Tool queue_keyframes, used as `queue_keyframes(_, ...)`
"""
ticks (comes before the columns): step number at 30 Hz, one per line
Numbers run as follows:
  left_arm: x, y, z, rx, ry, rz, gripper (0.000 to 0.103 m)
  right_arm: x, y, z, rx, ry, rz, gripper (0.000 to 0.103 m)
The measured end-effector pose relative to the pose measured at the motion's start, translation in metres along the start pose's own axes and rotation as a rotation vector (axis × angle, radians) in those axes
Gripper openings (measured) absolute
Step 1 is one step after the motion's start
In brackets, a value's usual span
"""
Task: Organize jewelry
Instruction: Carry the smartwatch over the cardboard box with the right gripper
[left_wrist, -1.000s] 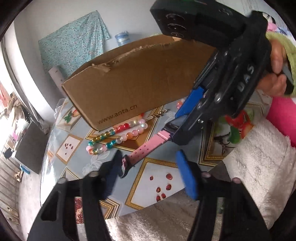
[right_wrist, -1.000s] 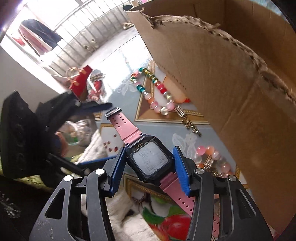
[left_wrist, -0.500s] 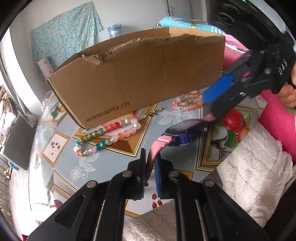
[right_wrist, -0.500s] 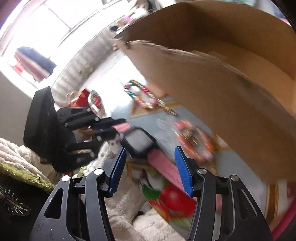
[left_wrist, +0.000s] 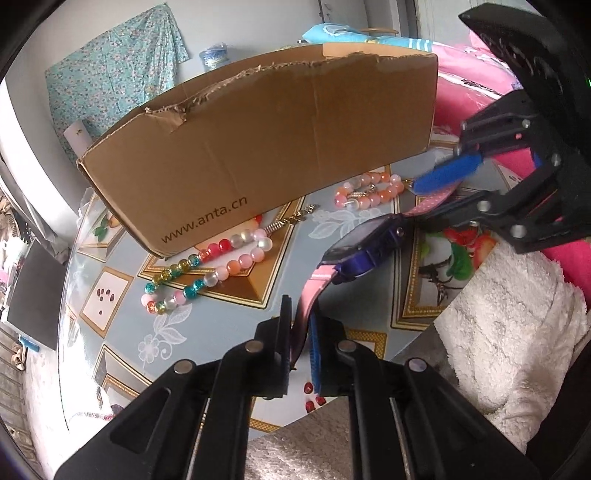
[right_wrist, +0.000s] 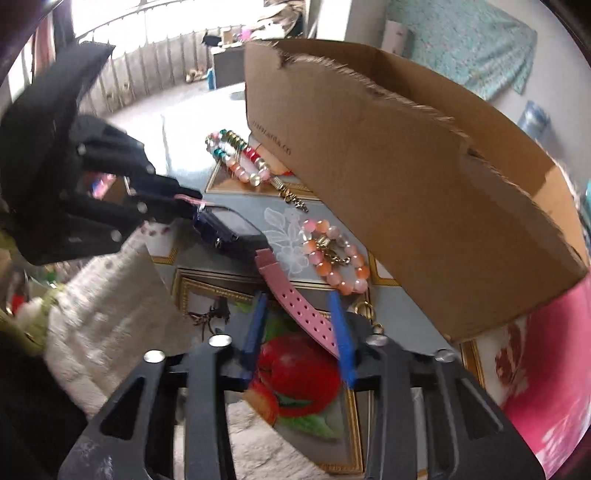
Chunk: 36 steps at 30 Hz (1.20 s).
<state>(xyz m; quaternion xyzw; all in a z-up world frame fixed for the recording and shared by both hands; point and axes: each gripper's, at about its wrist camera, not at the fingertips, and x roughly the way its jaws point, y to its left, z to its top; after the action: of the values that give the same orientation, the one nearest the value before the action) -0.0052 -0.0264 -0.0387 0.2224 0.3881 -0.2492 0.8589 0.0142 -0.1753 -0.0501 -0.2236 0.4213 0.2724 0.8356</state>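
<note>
My left gripper (left_wrist: 300, 332) is shut on one pink strap of a watch (left_wrist: 364, 243) with a dark purple case, held above the table. In the right wrist view the watch (right_wrist: 232, 230) hangs from the left gripper (right_wrist: 177, 206), and its other pink strap (right_wrist: 299, 299) lies between the fingers of my open right gripper (right_wrist: 299, 328). A multicoloured bead bracelet (left_wrist: 207, 273) and an orange-pink bead bracelet (left_wrist: 369, 194) lie on the table beside an open cardboard box (left_wrist: 266, 147). The box's inside (right_wrist: 480, 122) shows in the right wrist view.
The round table (left_wrist: 122, 332) has a patterned glass-covered cloth. A white fluffy towel (left_wrist: 517, 332) lies at its near right edge. Pink fabric (right_wrist: 546, 369) sits right of the box. A small metal chain (left_wrist: 291, 221) lies by the box.
The left gripper closed on the watch strap. The right gripper let go of the watch case, opened and drew back; the watch now hangs from the left gripper.
</note>
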Motion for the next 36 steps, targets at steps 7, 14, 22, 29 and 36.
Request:
queue_keyframes(7, -0.011, -0.004, 0.005, -0.031, -0.034, 0.023, 0.003, -0.018, 0.003, 0.005, 0.016, -0.071, -0.064, 0.001)
queue_keyframes(14, -0.056, -0.001, 0.028, -0.056, -0.123, 0.056, 0.003, -0.061, 0.004, 0.037, 0.013, -0.172, -0.105, 0.001)
queue_keyframes(22, -0.097, 0.052, 0.111, -0.158, -0.185, 0.047, 0.003, -0.087, -0.075, 0.116, 0.161, -0.180, 0.072, 0.001)
queue_keyframes(29, -0.017, 0.093, 0.192, -0.168, 0.031, -0.020, 0.003, 0.003, -0.169, 0.167, 0.400, 0.128, 0.241, 0.001)
queue_keyframes(36, 0.086, 0.112, 0.230, -0.112, 0.285, -0.018, 0.004, 0.073, -0.209, 0.179, 0.466, 0.323, 0.262, 0.001)
